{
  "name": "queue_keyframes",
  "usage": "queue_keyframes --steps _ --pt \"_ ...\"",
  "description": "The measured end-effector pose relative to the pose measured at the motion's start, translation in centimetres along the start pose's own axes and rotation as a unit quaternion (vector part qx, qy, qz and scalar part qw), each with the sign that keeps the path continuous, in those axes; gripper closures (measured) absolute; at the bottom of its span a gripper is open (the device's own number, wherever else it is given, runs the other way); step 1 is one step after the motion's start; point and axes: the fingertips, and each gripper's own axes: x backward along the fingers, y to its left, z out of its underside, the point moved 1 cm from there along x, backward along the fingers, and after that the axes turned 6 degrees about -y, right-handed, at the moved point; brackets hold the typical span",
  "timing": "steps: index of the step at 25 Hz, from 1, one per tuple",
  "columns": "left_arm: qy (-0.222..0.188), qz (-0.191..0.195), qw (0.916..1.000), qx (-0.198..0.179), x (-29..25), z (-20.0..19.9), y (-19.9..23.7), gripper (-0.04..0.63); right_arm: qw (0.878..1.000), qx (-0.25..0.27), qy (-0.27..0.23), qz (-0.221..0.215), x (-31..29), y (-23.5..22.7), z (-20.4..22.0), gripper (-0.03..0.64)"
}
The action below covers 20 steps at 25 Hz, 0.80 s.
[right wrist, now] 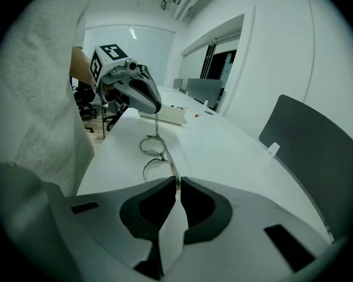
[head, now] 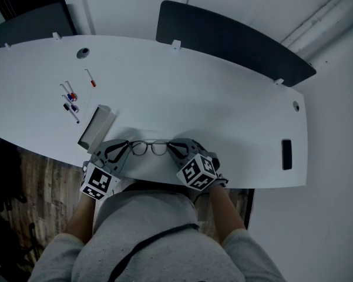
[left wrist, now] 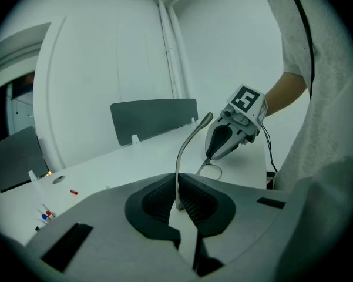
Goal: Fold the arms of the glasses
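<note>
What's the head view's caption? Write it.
Glasses held at both ends by left gripper and right gripper at white table.

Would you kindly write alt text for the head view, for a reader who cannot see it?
From above, a person holds glasses at the near edge of a white table, the left gripper shut on one end and the right gripper on the other. Pens and a small white tray lie to the left; a dark panel stands at its far edge.
</note>
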Motion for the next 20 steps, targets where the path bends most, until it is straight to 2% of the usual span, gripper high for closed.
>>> queue_keyframes --steps 8,14,20 --pt "0.013 0.015 0.9995 -0.025 -1.4 -0.4 -0.8 0.566 1.0 0.0 -0.005 -0.002 0.2 0.1 0.2 0.578" --pt "0.018 0.029 0.999 -0.03 -2.1 -0.4 -1.0 0.565 1.0 -0.002 -0.007 -0.001 0.1 0.2 0.2 0.578" --pt "0.036 0.047 0.9965 -0.06 -3.1 -0.5 -1.6 0.565 1.0 -0.004 -0.008 0.002 0.2 0.2 0.2 0.578"
